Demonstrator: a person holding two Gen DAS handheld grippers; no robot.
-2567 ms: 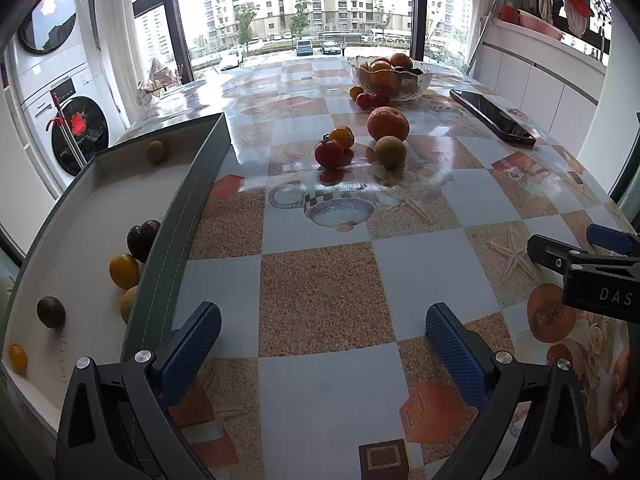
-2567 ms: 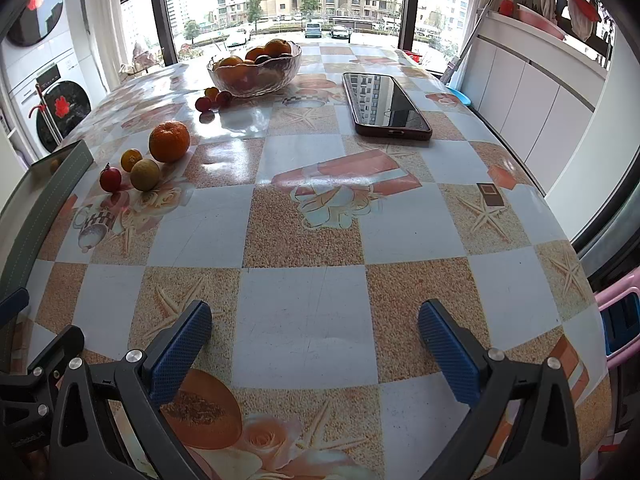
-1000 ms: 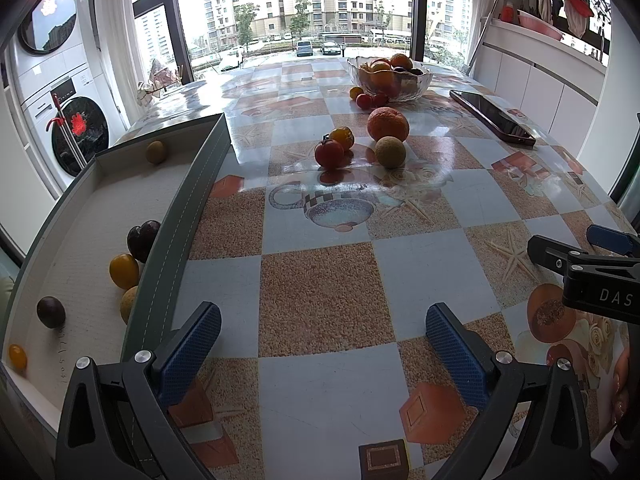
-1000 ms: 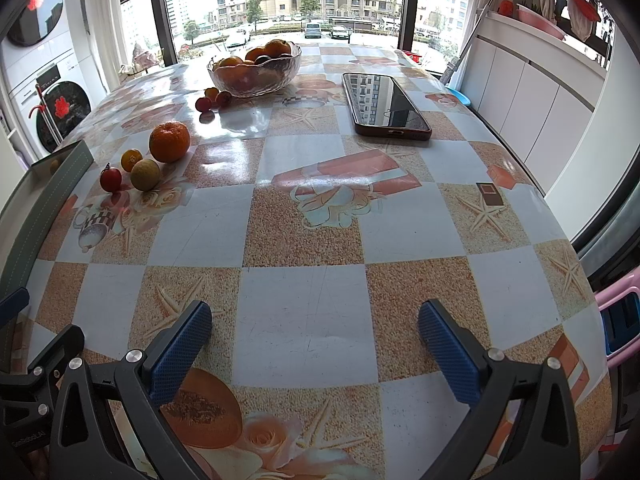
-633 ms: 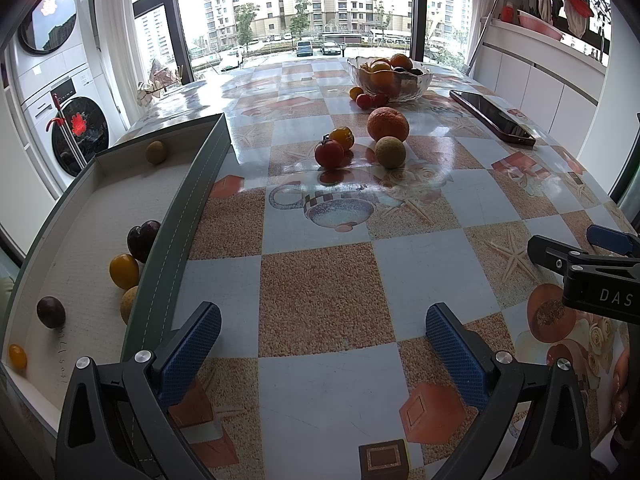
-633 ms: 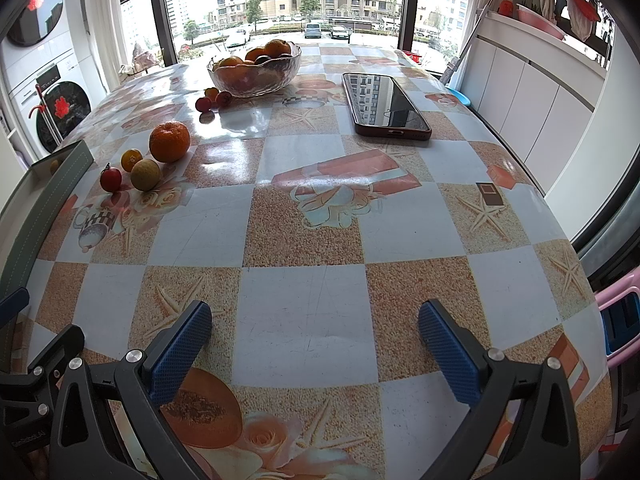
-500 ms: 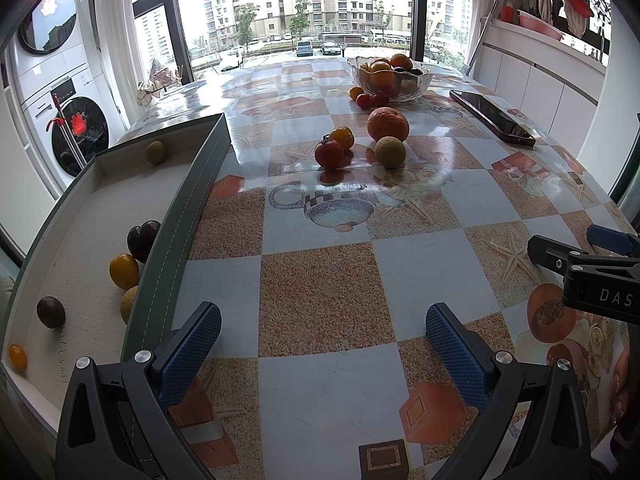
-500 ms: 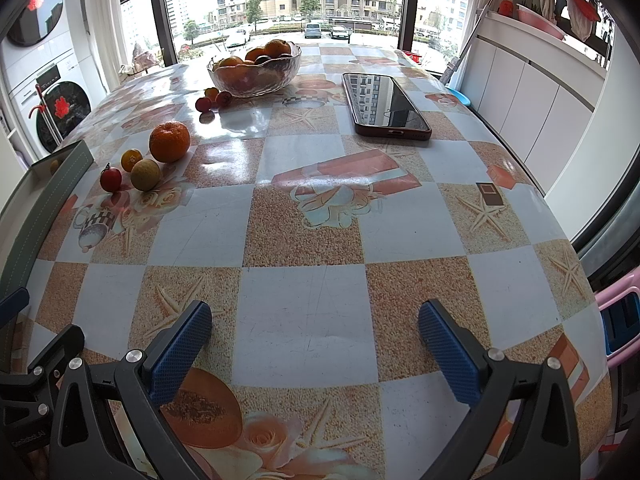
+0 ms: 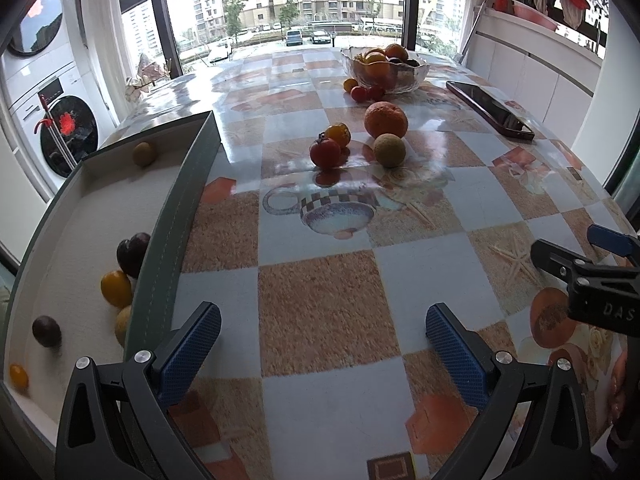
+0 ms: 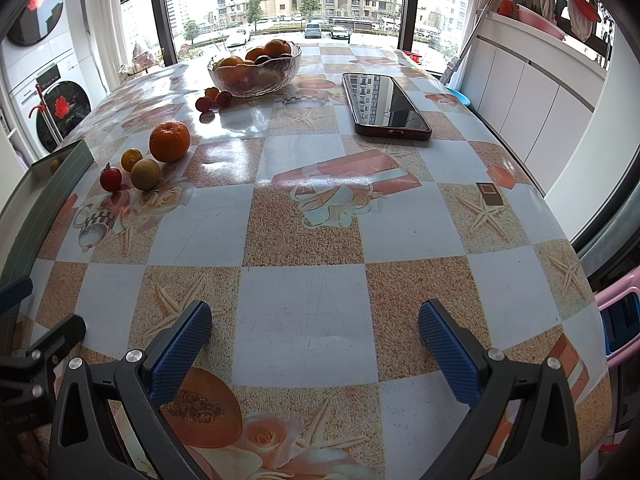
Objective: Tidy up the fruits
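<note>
The left gripper (image 9: 322, 332) is held wide open over the table (image 9: 320, 300), and nothing is touched or held. The right gripper (image 10: 314, 330) is wide open and empty too. Loose fruit is grouped farther away: a tomato (image 9: 325, 153) and an orange (image 9: 385, 119). It is probably meant for the tray (image 9: 172, 216), where other fruit is already kept.

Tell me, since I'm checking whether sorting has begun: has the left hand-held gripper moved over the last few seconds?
No. The left hand-held gripper sits at the same spot relative to the green-edged tray, open.
</note>
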